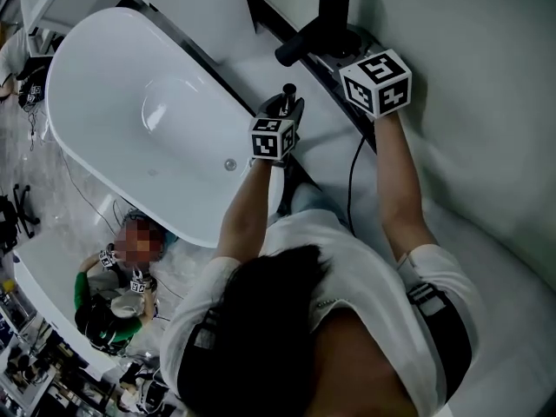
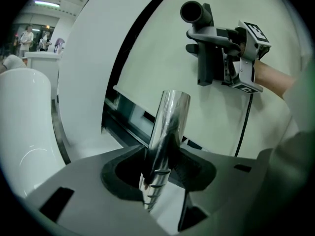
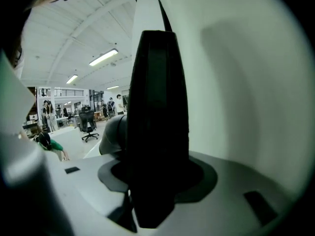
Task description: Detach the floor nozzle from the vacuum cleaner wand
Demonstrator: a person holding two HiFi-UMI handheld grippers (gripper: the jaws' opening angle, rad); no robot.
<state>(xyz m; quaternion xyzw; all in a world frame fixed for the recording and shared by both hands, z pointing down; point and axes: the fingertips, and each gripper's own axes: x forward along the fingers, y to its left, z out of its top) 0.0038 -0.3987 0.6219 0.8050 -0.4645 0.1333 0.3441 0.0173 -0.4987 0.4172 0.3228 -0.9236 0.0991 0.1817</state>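
Observation:
In the left gripper view a shiny chrome wand (image 2: pixel 167 127) stands between the jaws of my left gripper (image 2: pixel 165 176), which is shut on it. The wand's upper end is bare and open. The head view shows the same gripper (image 1: pixel 289 94) at centre, holding the wand (image 1: pixel 288 90) upright. My right gripper (image 1: pixel 343 55) is higher and to the right, shut on the black floor nozzle (image 1: pixel 328 20). From the left gripper view the nozzle (image 2: pixel 206 43) hangs apart from the wand, its round neck pointing up-left. It fills the right gripper view as a dark block (image 3: pixel 157 127) between the jaws of the right gripper (image 3: pixel 157 181).
A white bathtub (image 1: pixel 130 120) lies left of my arms. A person (image 1: pixel 122 294) crouches on the floor below it. A black cable (image 1: pixel 352 181) hangs down the pale curved wall panel (image 1: pixel 469 102). An office chair (image 3: pixel 88 124) stands far off in the hall.

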